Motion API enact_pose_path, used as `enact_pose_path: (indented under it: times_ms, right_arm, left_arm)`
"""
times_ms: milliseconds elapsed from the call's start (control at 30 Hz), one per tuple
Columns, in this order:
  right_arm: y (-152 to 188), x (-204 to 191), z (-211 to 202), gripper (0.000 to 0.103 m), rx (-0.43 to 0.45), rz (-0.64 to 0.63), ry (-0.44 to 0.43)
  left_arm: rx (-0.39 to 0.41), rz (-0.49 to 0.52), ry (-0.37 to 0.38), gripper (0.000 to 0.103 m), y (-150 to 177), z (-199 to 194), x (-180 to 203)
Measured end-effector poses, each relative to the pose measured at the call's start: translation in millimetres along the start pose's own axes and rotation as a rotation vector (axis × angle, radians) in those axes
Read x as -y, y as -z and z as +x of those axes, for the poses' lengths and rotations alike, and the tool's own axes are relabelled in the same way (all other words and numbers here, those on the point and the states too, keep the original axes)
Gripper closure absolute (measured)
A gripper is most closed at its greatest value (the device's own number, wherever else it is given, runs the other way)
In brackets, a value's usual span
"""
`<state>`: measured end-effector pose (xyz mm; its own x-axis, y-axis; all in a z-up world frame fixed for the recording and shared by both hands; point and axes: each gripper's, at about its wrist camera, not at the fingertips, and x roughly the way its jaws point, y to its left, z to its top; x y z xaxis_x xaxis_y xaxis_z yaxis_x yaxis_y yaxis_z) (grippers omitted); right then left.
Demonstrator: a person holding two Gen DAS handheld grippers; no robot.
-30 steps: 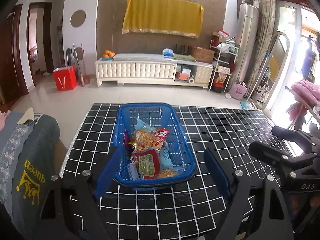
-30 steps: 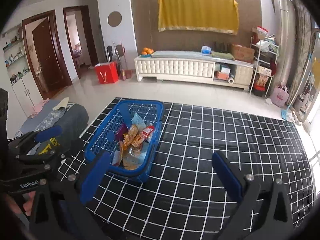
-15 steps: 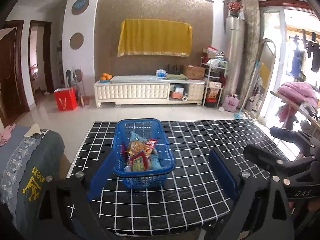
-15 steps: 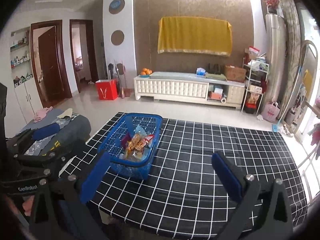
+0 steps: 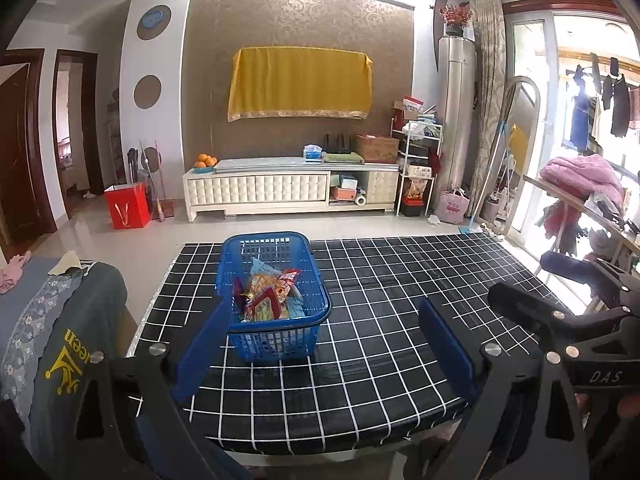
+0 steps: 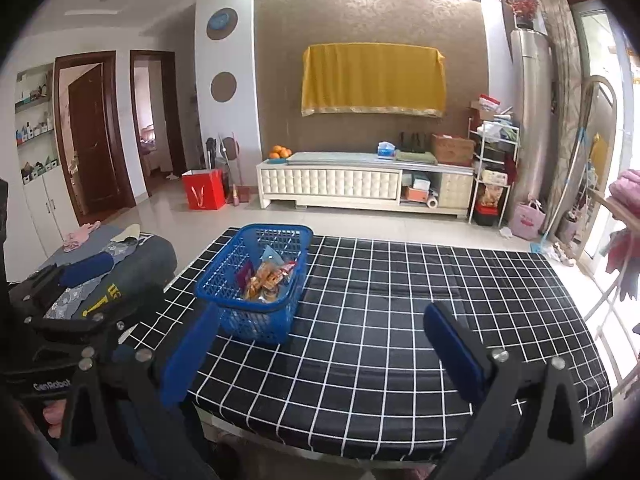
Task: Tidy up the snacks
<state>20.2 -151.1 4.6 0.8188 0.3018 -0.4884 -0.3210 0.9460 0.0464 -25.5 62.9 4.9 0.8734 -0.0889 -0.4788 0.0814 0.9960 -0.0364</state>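
A blue plastic basket (image 5: 276, 340) stands on the left part of a table with a black-and-white checked cloth (image 5: 380, 320). Several snack packets (image 5: 270, 298) lie piled inside it, also seen in the right wrist view as snack packets (image 6: 266, 280) in the basket (image 6: 256, 320). My left gripper (image 5: 324, 340) is open near the table's front edge, well back from the basket, nothing between its blue pads. My right gripper (image 6: 320, 344) is open too, empty, to the right of the basket.
A grey cushion with yellow print (image 5: 60, 344) lies left of the table. The other gripper's black frame (image 5: 560, 320) shows at the right. Beyond the table are a tiled floor, a white cabinet (image 5: 288, 192) and a red bag (image 5: 126, 210). A clothes rack (image 5: 580, 200) stands right.
Both grippers have pulled back and up from the basket, which now looks smaller and farther away. Both stayed open and empty. The basket has not moved on the cloth.
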Motion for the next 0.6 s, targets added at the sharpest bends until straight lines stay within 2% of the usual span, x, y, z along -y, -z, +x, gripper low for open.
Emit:
enact_pose_path:
  times_ms: [600]
  right_arm:
    - [5, 2, -10, 0.000, 0.010, 0.008, 0.005]
  left_arm:
    - [-0.005, 0.012, -0.006, 0.010, 2, -11, 5]
